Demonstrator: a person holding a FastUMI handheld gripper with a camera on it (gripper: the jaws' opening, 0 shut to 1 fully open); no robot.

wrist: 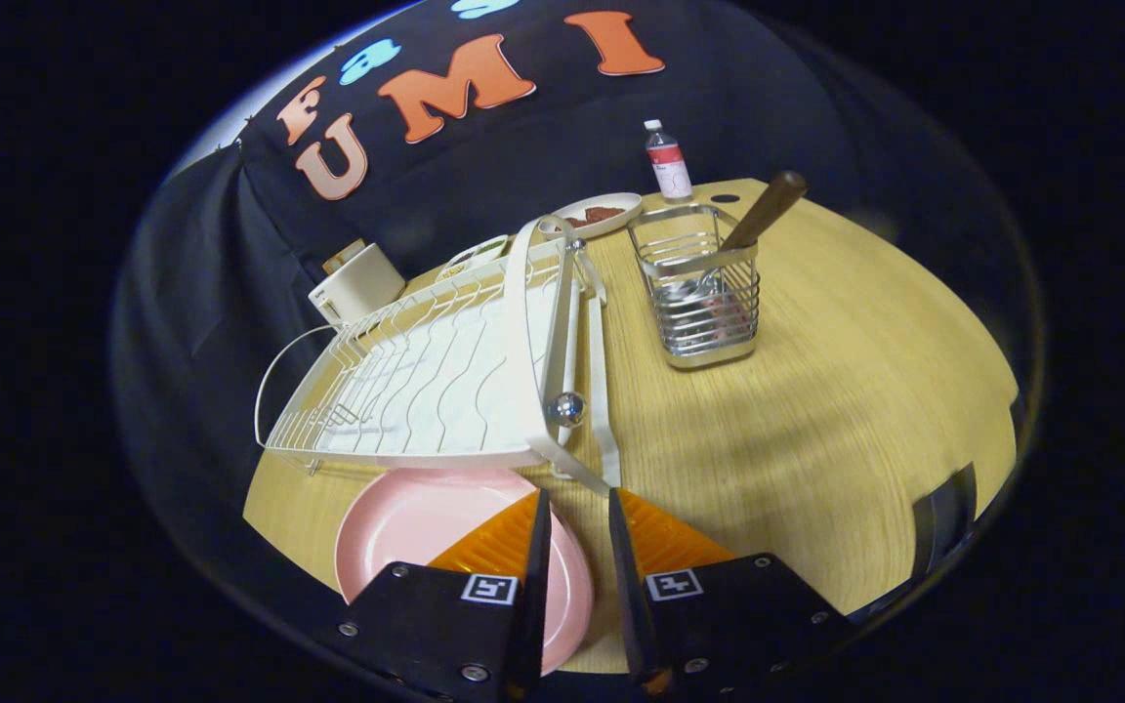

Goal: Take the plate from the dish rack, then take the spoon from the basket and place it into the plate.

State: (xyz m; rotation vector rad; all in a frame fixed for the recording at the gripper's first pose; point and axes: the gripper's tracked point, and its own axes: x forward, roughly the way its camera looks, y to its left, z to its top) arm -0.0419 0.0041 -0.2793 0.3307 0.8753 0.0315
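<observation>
Wooden table [816, 391] under everything. White dish rack [445, 371] standing empty ahead of the fingers. Pink plate [426, 527] lying flat on the table, just before the rack, partly beneath the jaws. Wire basket [704, 293] further off, beside the rack, holding the spoon [763, 210] upright, handle leaning out. Gripper [572, 508] jaws slightly parted, grasping nothing.

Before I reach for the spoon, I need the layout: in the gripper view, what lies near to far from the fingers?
gripper, its fingers slightly apart and holding nothing → pink plate → dish rack → wire basket with the spoon → small far dish → bottle.
</observation>
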